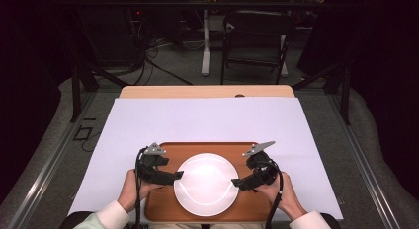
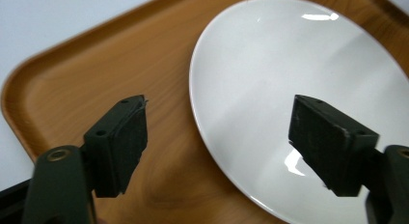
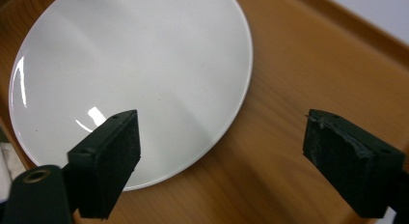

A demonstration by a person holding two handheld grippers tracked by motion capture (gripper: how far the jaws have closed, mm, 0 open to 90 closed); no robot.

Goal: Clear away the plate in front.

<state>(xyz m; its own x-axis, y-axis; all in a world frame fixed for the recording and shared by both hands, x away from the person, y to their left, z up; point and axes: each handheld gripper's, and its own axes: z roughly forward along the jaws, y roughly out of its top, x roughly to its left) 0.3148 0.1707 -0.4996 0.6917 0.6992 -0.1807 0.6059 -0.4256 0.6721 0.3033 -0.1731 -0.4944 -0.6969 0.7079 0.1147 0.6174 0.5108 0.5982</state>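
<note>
- A white plate (image 1: 206, 184) lies in the middle of a wooden tray (image 1: 163, 204), and the plate is empty.
- The tray sits at the near edge of a table that is covered with a white sheet (image 1: 197, 120).
- The left gripper (image 1: 177, 175) is at the left rim of the plate, and the left hand (image 1: 133, 188) holds it from below.
- In the left gripper view, the left gripper (image 2: 217, 137) has its 2 jaws wide apart and they hold nothing; 1 jaw is above the tray (image 2: 96, 79) and the other is above the plate (image 2: 289, 79), with the plate rim between them.
- The right gripper (image 1: 236, 182) is at the right rim of the plate, held by the right hand (image 1: 281, 194).
- In the right gripper view, the right gripper (image 3: 222, 147) also has its jaws wide apart and empty; 1 jaw is above the plate (image 3: 135, 55) and the other is above the tray (image 3: 299, 69).
- I cannot tell if any jaw touches the plate or the tray.
- Behind the table, on the grey floor, there is a dark chair (image 1: 257, 36) and some cables (image 1: 148, 56).
</note>
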